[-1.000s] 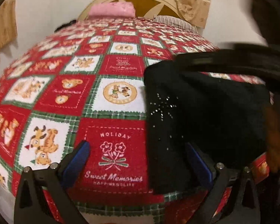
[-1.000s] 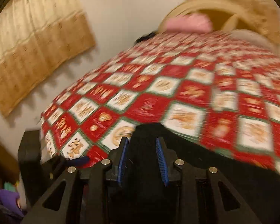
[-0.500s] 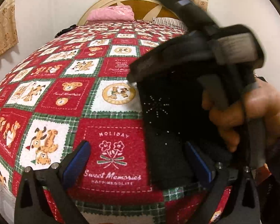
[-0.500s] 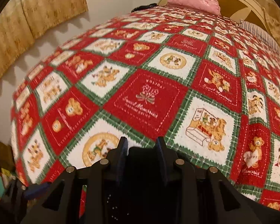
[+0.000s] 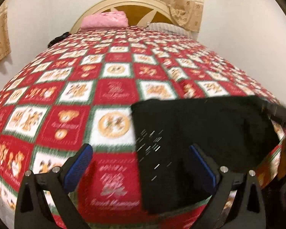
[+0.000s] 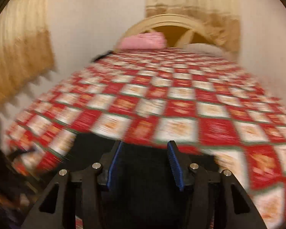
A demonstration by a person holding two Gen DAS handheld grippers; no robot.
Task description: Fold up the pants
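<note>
The black pants (image 5: 200, 133) lie folded into a compact block on the red patchwork bedspread (image 5: 112, 91), near the bed's front edge. Small sparkly dots show on their left part. My left gripper (image 5: 141, 164) is open and empty, its right finger over the pants' near edge, its left finger over bare bedspread. In the right wrist view the black pants (image 6: 143, 171) fill the space below and between the fingers. My right gripper (image 6: 144, 164) has its jaws apart; I cannot tell whether it touches the cloth. Both views are motion-blurred.
A pink pillow (image 5: 104, 20) and a striped pillow (image 5: 165, 27) lie at the head of the bed by the cream headboard (image 5: 133, 2). A dark object (image 5: 58, 38) sits at the bed's far left edge. Beige curtains (image 6: 19, 57) hang on the left wall.
The right gripper has opened and let go of the pants, then pulled back out of the left view. The pants now lie flat and folded. Both cameras are moving.
</note>
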